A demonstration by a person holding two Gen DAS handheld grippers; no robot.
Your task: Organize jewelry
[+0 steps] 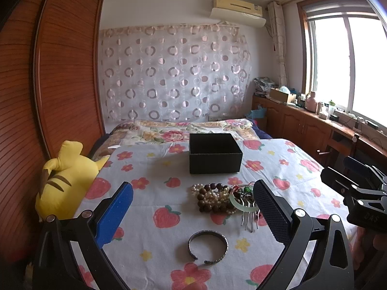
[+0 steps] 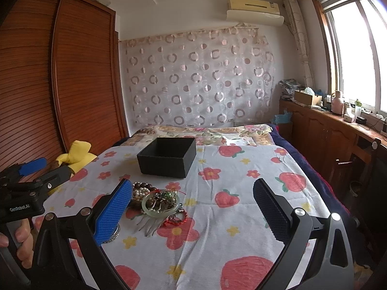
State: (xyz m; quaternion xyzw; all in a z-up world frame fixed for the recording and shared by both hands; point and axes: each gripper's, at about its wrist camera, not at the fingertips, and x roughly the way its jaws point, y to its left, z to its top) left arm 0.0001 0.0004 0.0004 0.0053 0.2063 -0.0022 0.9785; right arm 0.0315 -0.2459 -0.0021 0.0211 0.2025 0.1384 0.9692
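A black open box point(image 1: 214, 153) stands on the flowered cloth; it also shows in the right wrist view point(image 2: 167, 160). In front of it lies a jewelry heap: brown and pearl beads point(image 1: 214, 198), a green jade bangle point(image 1: 241, 201), a hair comb point(image 1: 249, 218). A dark metal cuff bracelet point(image 1: 208, 246) lies alone, nearest me. My left gripper point(image 1: 193, 207) is open and empty above the cuff. My right gripper point(image 2: 193, 207) is open and empty, right of the jade bangle point(image 2: 160, 204), beads point(image 2: 140, 192) and red cord point(image 2: 176, 220). The cuff point(image 2: 113, 236) is mostly hidden behind its left finger.
A yellow plush toy point(image 1: 63, 181) lies at the cloth's left edge, against a wooden wardrobe point(image 1: 63, 72). A floral quilt point(image 1: 179, 130) lies behind the box. Wooden cabinets point(image 2: 326, 130) with clutter run under the window at right. The other gripper point(image 1: 362, 193) shows at right.
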